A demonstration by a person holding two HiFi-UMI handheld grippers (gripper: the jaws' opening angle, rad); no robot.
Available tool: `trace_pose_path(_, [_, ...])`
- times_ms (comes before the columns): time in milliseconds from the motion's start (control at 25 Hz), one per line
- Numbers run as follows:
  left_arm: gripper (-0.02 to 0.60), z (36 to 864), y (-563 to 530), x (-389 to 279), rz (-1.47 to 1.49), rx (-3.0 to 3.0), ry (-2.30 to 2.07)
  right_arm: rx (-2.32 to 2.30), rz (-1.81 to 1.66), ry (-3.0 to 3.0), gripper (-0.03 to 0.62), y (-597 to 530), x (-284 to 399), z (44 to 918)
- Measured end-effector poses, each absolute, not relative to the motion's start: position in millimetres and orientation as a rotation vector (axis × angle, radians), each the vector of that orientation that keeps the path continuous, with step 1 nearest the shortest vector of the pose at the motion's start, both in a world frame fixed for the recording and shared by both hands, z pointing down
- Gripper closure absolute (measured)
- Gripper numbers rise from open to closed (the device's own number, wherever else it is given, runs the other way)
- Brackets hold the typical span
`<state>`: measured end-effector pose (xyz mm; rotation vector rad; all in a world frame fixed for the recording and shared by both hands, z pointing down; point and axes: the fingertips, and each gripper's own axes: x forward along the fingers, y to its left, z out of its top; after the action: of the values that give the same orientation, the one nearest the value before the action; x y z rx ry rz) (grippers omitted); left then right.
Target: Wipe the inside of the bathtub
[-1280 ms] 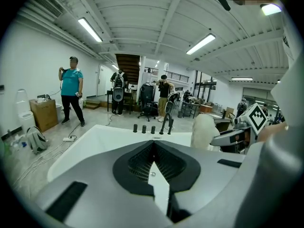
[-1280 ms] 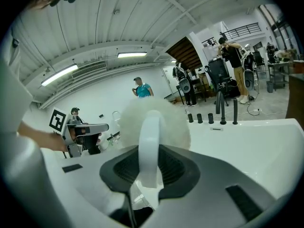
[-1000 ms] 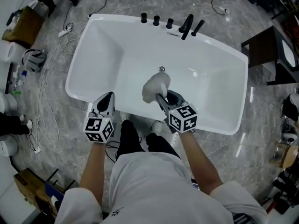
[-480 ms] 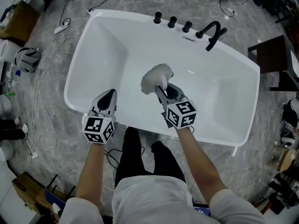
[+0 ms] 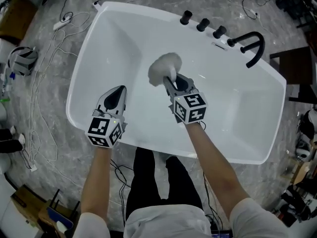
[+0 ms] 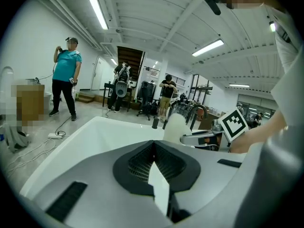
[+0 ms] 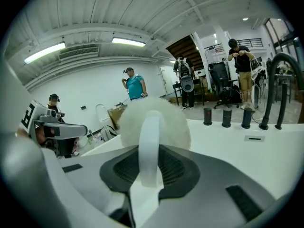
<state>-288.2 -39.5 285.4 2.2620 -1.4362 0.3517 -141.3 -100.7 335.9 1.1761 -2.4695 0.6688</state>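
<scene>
The white bathtub (image 5: 79,78) fills the head view, and its rim also shows in the left gripper view (image 6: 90,137). My right gripper (image 5: 172,86) is inside the tub, shut on the white handle of a fluffy white brush (image 5: 165,67). The brush head rests on the tub floor near the middle. In the right gripper view, the handle runs up between the jaws of the right gripper (image 7: 149,163) to the brush (image 7: 154,120). My left gripper (image 5: 118,92) hovers over the near rim, shut and holding nothing. The drain is hidden.
A black faucet (image 5: 252,46) and three black knobs (image 5: 203,25) stand on the far rim. Cables (image 5: 44,83) and a helmet-like object (image 5: 20,58) lie on the floor at left. A dark table (image 5: 297,63) stands at right. People stand in the background (image 6: 64,77).
The right gripper has pushed the brush along the tub floor toward the faucet side, covering the drain. The left gripper has edged inward over the rim. The head view has shifted.
</scene>
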Motion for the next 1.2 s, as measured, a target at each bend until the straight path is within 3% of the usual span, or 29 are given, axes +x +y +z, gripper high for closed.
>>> trace_pose_path(1200, [0.571, 423.2, -202.3, -424.0, 0.233, 2.246, -1.59, 1.223, 0.385, -2.414, 0.494, -339.4, -338.5, 494.4])
